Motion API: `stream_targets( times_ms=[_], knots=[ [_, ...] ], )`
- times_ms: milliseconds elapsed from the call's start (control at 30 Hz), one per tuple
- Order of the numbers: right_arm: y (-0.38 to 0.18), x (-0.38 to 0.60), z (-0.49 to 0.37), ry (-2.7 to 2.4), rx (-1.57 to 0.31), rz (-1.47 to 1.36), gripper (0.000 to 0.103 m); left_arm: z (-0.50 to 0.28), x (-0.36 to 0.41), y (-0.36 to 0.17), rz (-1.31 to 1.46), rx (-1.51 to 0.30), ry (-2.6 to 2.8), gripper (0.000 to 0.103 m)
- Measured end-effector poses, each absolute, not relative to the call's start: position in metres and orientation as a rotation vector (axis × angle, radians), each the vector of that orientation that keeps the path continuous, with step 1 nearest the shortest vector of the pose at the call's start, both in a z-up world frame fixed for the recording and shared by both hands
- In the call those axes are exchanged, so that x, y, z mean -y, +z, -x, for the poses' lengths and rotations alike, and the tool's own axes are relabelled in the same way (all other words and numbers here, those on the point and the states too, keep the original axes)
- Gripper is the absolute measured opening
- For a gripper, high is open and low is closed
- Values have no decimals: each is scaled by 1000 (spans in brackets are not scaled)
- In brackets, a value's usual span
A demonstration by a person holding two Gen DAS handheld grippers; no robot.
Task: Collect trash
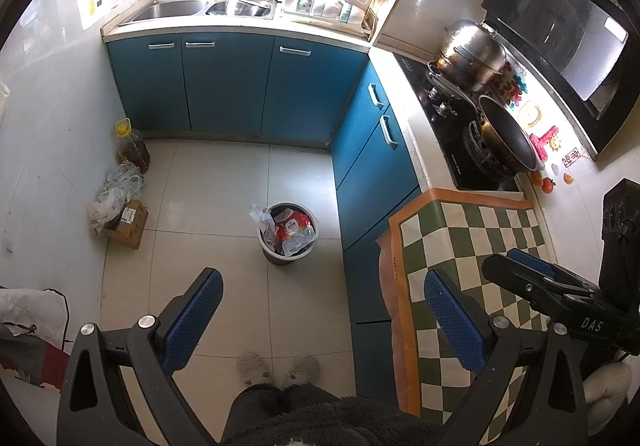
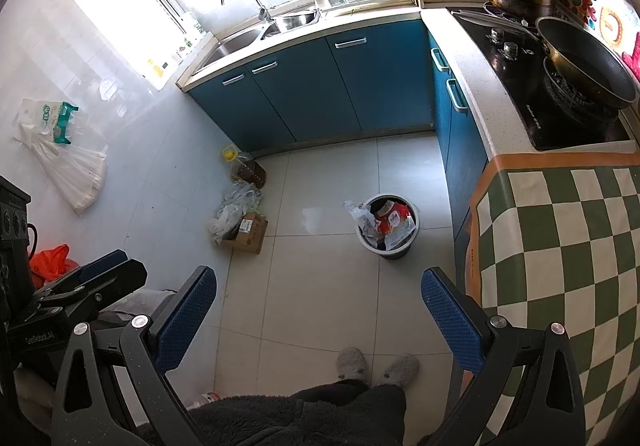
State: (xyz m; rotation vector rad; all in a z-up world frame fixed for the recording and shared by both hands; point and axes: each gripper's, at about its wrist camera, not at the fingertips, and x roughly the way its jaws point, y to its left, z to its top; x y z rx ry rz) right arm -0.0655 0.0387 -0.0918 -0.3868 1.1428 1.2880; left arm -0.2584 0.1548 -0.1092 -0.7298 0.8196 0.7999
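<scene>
A grey trash bin (image 1: pixel 289 250) stands on the tiled floor, full of plastic wrappers and a red packet; it also shows in the right wrist view (image 2: pixel 387 251). My left gripper (image 1: pixel 323 286) is open and empty, held high above the floor, the bin just beyond its fingertips. My right gripper (image 2: pixel 319 286) is open and empty, also high above the floor. The right gripper shows at the right edge of the left wrist view (image 1: pixel 520 266), above the checkered cloth. The left gripper shows at the left of the right wrist view (image 2: pixel 108 266).
Blue cabinets (image 1: pixel 228 82) run under a sink (image 1: pixel 200 8) and a stove (image 1: pixel 460 126) with pots. A green checkered cloth (image 1: pixel 472 246) covers the counter at right. A cardboard box (image 1: pixel 128 224), plastic bags and an oil bottle (image 1: pixel 134 150) sit by the left wall. My slippers (image 1: pixel 276 368) are below.
</scene>
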Motion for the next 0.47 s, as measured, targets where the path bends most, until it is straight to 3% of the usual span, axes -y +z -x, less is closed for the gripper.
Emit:
stream_targets(
  times_ms=[467],
  knots=[
    [-91,-38,66,1290,-1142,387,103,257,-153,-109,737,-811,803,103]
  ],
)
